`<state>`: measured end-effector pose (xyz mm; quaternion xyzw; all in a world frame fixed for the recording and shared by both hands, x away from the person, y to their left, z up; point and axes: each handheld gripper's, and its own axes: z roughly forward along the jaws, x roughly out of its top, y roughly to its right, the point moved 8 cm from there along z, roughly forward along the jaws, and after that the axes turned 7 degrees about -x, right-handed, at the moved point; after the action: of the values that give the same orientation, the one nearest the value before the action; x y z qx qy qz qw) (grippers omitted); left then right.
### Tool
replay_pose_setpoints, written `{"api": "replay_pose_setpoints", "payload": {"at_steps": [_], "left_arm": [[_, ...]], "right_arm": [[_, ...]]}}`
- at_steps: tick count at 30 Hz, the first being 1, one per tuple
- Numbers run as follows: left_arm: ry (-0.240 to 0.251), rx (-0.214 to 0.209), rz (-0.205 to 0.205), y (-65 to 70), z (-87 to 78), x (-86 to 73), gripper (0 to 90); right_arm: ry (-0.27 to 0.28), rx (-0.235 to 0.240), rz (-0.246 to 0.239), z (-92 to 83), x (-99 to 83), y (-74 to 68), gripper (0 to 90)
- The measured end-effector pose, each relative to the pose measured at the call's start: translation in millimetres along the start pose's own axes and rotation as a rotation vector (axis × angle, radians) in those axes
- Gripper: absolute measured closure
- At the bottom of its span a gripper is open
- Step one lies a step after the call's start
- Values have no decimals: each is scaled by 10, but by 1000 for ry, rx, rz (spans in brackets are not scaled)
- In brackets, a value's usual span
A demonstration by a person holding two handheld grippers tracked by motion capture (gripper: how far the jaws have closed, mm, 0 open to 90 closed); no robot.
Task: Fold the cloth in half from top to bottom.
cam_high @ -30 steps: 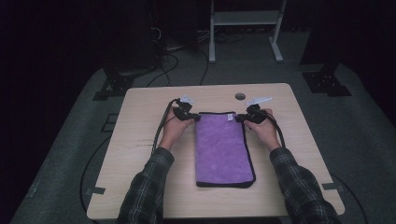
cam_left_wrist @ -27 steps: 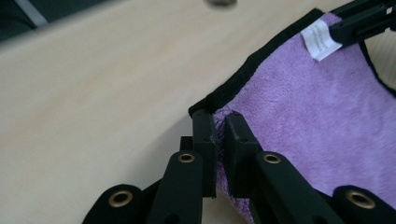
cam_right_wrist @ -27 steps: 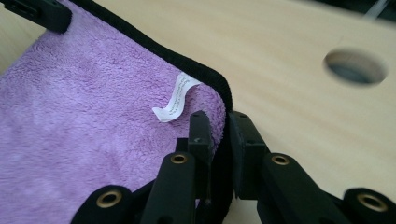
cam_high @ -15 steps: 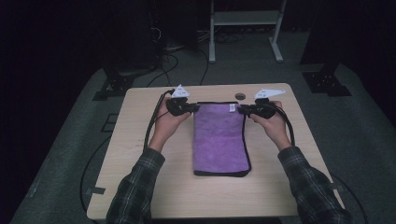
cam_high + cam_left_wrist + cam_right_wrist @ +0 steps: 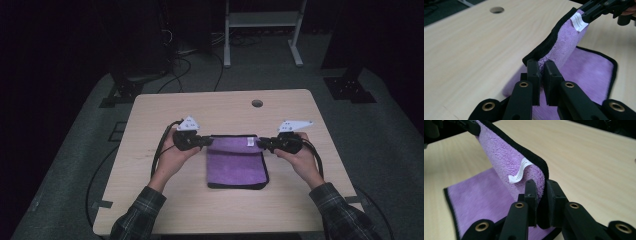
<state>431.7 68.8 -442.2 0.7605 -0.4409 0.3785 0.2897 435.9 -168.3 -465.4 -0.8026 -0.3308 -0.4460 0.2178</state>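
high view: above the person's side, facing forward and down, far, whole tabletop [image 5: 150,200] mid-frame | left gripper view: low, close behind its tongs [image 5: 541,75], facing across the towel [image 5: 564,47] | right gripper view: same, tongs [image 5: 540,195] | shared: towel's raised edge, white tag [image 5: 519,171]

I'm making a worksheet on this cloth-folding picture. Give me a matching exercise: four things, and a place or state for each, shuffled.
Things:
1. purple cloth
2. white label
3. left gripper
4. round hole

Places or states:
A. in the table top, far side
B. far edge lifted, near part lying flat
C. shut on one far corner
D. hanging near the right gripper

Pairs: 1-B, 2-D, 3-C, 4-A
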Motion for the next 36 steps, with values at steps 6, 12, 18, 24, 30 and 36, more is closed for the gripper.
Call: {"api": "replay_pose_setpoints", "payload": {"at_steps": [6,12,18,24,30,36], "left_arm": [[-23,-41,-19,168,1,-215,846],[-78,-81,-50,330,61,-461,840],[-138,-100,-50,417,96,-646,768],[-69,-104,-22,452,-81,-419,673],[-33,-78,-31,300,-37,-279,722],[-76,-81,-47,257,157,-388,733]], "right_arm": [[-32,27,-21,-59,-193,-182,785],[-99,38,-28,-75,-453,-327,779],[-136,53,-40,-109,-602,-424,728],[-31,75,-19,-325,-397,-420,673],[-7,46,-10,-286,-231,-297,780],[-67,66,-26,-48,-294,-329,812]]}}
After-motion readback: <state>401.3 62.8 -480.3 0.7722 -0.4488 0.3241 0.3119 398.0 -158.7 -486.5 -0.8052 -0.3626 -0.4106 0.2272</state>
